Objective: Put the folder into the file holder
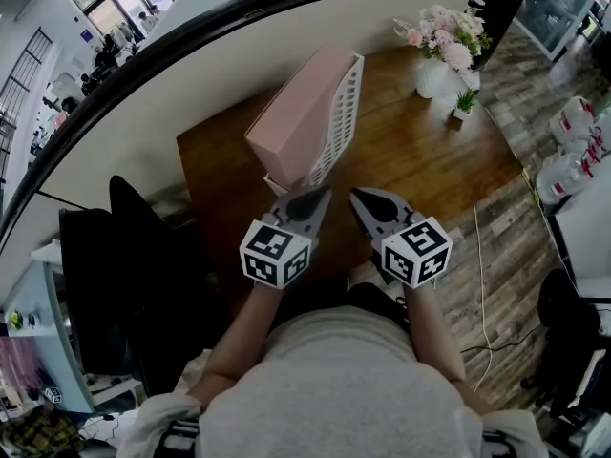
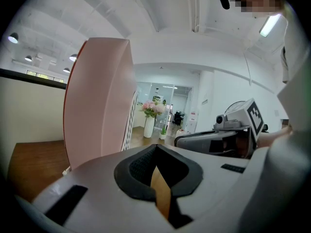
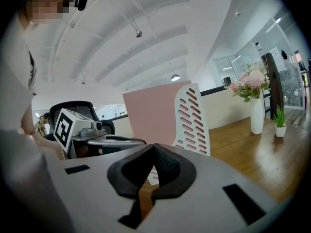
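- Up in the middle of the head view, the pink folder (image 1: 294,113) stands inside the white file holder (image 1: 346,103), leaning toward the upper right. It looks properly seated, so I'd call the job done.
- Left gripper (image 1: 315,198) is near the bottom end of the holder, jaws closed together with nothing between them.
- Right gripper (image 1: 361,198) is just beside it and the same deal, pinched closed and empty, not touching the holder.
- Next move, my guess: nothing much, just pull both grippers back off the table (image 1: 410,175). If the folder needs squaring up, a gentle nudge on its top edge would do.
- Flowers in a white vase (image 1: 437,65) and a small potted plant (image 1: 465,103) sit at the upper right of the table, well apart from the holder, so not in the way.
- Black chair (image 1: 129,256) is at lower left, and a white cable (image 1: 477,275) runs on the floor at right.
- Nothing blocks the holder.
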Demonstrator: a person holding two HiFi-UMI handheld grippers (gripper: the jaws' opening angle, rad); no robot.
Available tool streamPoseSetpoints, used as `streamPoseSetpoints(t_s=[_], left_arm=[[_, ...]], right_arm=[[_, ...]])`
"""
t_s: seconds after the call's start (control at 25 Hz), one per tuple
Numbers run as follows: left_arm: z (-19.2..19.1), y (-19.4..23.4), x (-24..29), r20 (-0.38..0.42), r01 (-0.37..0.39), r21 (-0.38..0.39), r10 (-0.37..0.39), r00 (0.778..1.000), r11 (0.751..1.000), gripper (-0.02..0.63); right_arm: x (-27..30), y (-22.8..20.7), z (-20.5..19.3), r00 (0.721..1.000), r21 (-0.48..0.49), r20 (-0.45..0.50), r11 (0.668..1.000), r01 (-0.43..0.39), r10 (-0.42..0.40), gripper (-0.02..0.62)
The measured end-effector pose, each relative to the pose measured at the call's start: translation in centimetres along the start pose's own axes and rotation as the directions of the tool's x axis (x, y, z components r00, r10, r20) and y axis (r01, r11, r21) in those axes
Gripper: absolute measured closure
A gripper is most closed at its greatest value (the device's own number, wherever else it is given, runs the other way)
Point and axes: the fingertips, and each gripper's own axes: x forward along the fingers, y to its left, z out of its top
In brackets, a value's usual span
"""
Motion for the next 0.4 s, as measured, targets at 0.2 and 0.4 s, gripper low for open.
streamPoseSetpoints(t_s=[0.2, 0.4], left_arm=[[-0.15, -0.14, -0.12, 0.001, 0.001, -0.007, -0.001, 1.0, 1.0, 0.592], [0.01, -0.29, -0.16, 0.009, 0.003, -0.017, -0.003, 1.0, 1.0, 0.592]], right_arm=[[-0.05, 0.19, -0.28, 1.0, 0.003, -0.002, 1.0, -0.004, 0.004, 0.588], [-0.34, 0.17, -0.09, 1.0, -0.003, 0.0, 1.0, -0.002, 0.002, 0.588]])
